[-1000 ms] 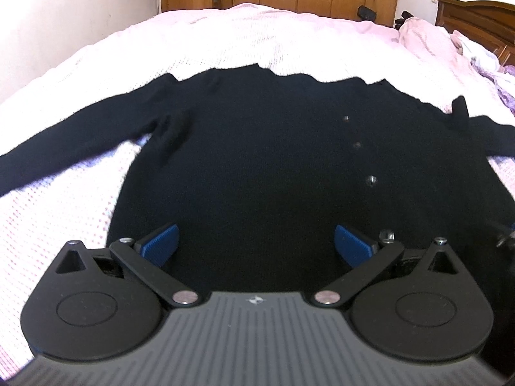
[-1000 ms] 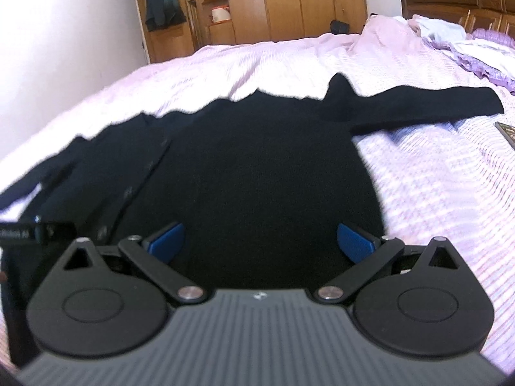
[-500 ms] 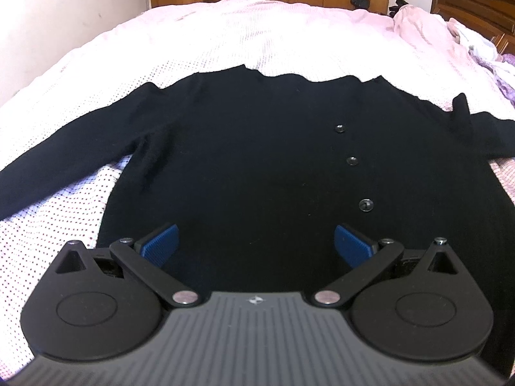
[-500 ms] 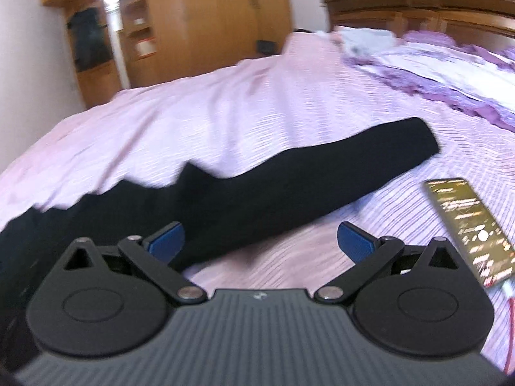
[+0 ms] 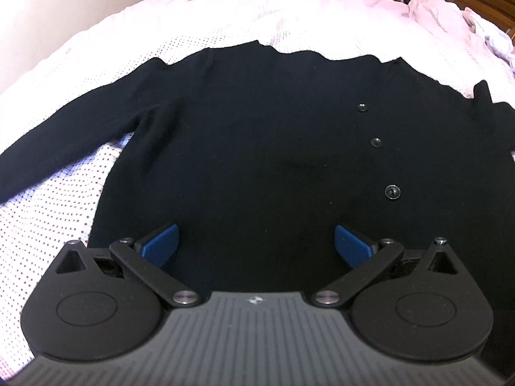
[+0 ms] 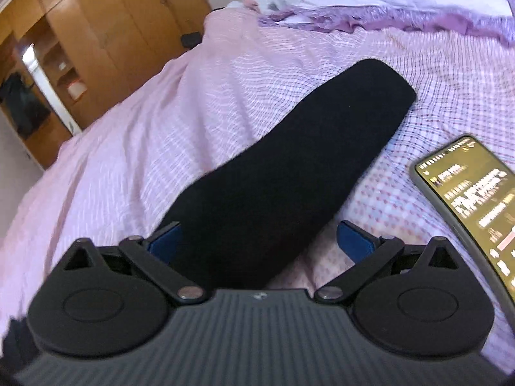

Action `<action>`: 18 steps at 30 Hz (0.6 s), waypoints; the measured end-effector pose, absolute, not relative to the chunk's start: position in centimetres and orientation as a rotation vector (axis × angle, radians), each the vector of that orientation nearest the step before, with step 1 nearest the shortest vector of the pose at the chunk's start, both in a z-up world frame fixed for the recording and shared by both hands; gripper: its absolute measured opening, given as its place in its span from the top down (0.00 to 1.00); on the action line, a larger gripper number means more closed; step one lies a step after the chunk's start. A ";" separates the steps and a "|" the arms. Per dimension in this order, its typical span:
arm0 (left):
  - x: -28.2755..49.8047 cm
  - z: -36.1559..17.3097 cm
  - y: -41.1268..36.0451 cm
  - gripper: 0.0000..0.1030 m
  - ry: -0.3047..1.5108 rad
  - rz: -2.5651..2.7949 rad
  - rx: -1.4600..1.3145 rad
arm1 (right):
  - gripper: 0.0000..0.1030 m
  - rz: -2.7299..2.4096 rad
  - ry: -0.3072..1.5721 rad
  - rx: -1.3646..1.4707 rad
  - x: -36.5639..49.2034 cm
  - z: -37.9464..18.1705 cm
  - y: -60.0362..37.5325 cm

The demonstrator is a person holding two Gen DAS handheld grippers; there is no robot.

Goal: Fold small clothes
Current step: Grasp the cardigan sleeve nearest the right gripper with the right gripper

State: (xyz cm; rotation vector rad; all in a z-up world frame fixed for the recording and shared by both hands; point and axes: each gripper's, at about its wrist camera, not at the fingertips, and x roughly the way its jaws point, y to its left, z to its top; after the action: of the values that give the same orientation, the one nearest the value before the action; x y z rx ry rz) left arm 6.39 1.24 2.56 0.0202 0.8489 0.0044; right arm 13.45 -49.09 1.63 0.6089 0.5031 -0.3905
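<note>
A black buttoned cardigan (image 5: pixel 257 148) lies spread flat on a pink bed (image 5: pixel 289 19), with its left sleeve (image 5: pixel 64 138) stretched out to the left. My left gripper (image 5: pixel 256 244) is open and empty over the cardigan's lower body. In the right wrist view the cardigan's right sleeve (image 6: pixel 289 167) lies stretched out on the bed. My right gripper (image 6: pixel 259 241) is open, with the sleeve running between its blue pads (image 6: pixel 354 241).
A phone (image 6: pixel 473 199) with a lit screen lies on the bed just right of the sleeve. Purple and white bedding (image 6: pixel 386 3) is piled at the far right. Wooden wardrobes (image 6: pixel 106 41) stand beyond the bed.
My right gripper has swung right, from over the cardigan's body to its right sleeve, and come close to it. My left gripper has dipped slightly lower over the body.
</note>
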 end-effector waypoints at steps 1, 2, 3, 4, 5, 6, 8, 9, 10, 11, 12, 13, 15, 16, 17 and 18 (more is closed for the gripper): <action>6.5 2.5 1.2 0.00 0.849 0.006 0.022 | 0.01 -0.394 0.497 0.625 13.9 1.6 -49.6; 6.5 2.4 1.1 0.00 0.850 0.007 0.023 | 0.02 -0.395 0.490 0.641 14.2 1.5 -50.1; 6.5 2.3 1.1 0.00 0.850 0.007 0.023 | 0.05 -0.402 0.487 0.654 14.6 1.5 -50.5; 6.6 2.3 1.1 0.00 0.851 0.008 0.024 | 0.10 -0.415 0.477 0.669 14.9 1.4 -51.0; 6.6 2.2 1.1 0.00 0.852 0.008 0.026 | 0.16 -0.427 0.469 0.683 15.1 1.5 -51.2; 6.7 2.2 1.1 0.00 0.853 0.007 0.029 | 0.30 -0.439 0.466 0.697 15.3 1.4 -51.6; 6.7 2.2 1.0 0.00 0.854 0.006 0.034 | 0.53 -0.458 0.470 0.722 15.7 1.4 -52.4; 6.7 2.1 1.0 0.00 0.854 0.005 0.035 | 0.75 -0.459 0.466 0.725 15.5 1.3 -52.6; 6.7 2.1 1.0 0.00 0.854 0.004 0.037 | 0.90 -0.463 0.457 0.726 15.2 1.4 -52.7; 6.7 2.1 1.0 0.00 0.853 0.003 0.037 | 0.90 -0.468 0.439 0.724 14.7 1.6 -52.8; 6.6 2.1 1.0 0.00 0.853 0.003 0.037 | 0.92 -0.469 0.414 0.719 14.1 1.9 -52.8; 6.5 2.1 1.0 0.00 0.852 0.002 0.037 | 0.93 -0.464 0.382 0.708 13.3 2.4 -52.7; 6.5 2.1 1.0 0.00 0.852 0.001 0.037 | 0.93 -0.464 0.345 0.678 11.9 3.3 -52.4; 6.5 2.2 1.0 0.00 0.852 0.001 0.036 | 0.93 -0.462 0.326 0.657 11.3 3.9 -52.4; 6.4 2.2 1.0 0.00 0.851 0.000 0.036 | 0.93 -0.460 0.308 0.632 10.6 4.6 -52.0; 6.4 2.2 1.0 0.00 0.851 -0.001 0.035 | 0.93 -0.456 0.293 0.608 9.9 5.1 -51.8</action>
State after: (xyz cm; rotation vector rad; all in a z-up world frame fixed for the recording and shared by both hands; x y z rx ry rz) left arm 6.39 1.04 2.21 0.0350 0.8506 -0.0010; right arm 9.93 -51.79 5.13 0.6082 0.2927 -0.4561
